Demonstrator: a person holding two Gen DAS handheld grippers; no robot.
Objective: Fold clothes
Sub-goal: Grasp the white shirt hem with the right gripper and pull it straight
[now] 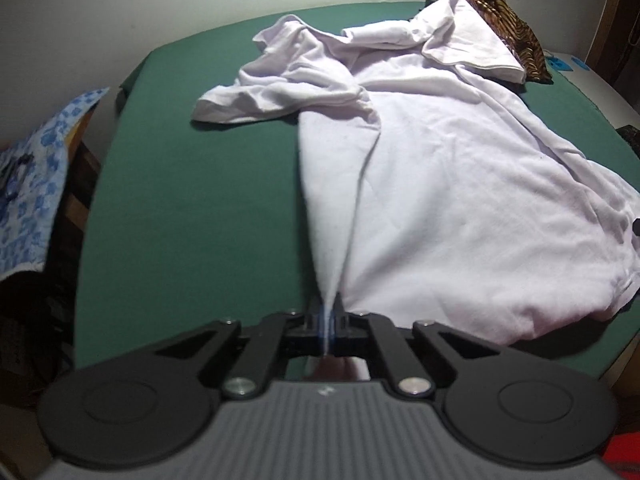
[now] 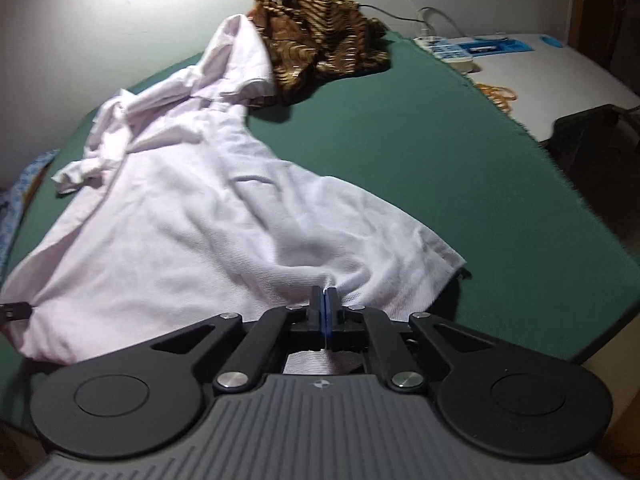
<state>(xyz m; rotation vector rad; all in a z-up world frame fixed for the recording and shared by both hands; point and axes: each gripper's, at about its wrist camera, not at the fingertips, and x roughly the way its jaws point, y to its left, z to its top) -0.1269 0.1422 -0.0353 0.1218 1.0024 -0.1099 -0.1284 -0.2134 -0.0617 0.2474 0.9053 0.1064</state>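
A pale lilac shirt (image 1: 460,184) (image 2: 192,216) lies spread over the green table cover (image 1: 188,216), its sleeves and collar crumpled at the far end. My left gripper (image 1: 327,312) is shut on the shirt's near hem, and a taut ridge of cloth runs from its jaws toward the sleeves. My right gripper (image 2: 325,300) is shut on the hem at the other near corner. The left gripper's tip (image 2: 16,311) shows at the left edge of the right wrist view, pinching the cloth.
A brown striped garment (image 2: 320,48) (image 1: 508,28) is heaped at the far edge, touching the shirt's collar. A white power strip (image 2: 448,50), blue items and an orange cord (image 2: 498,94) lie on a white surface right. A blue patterned cloth (image 1: 36,184) hangs left. A dark bag (image 2: 592,136) sits right.
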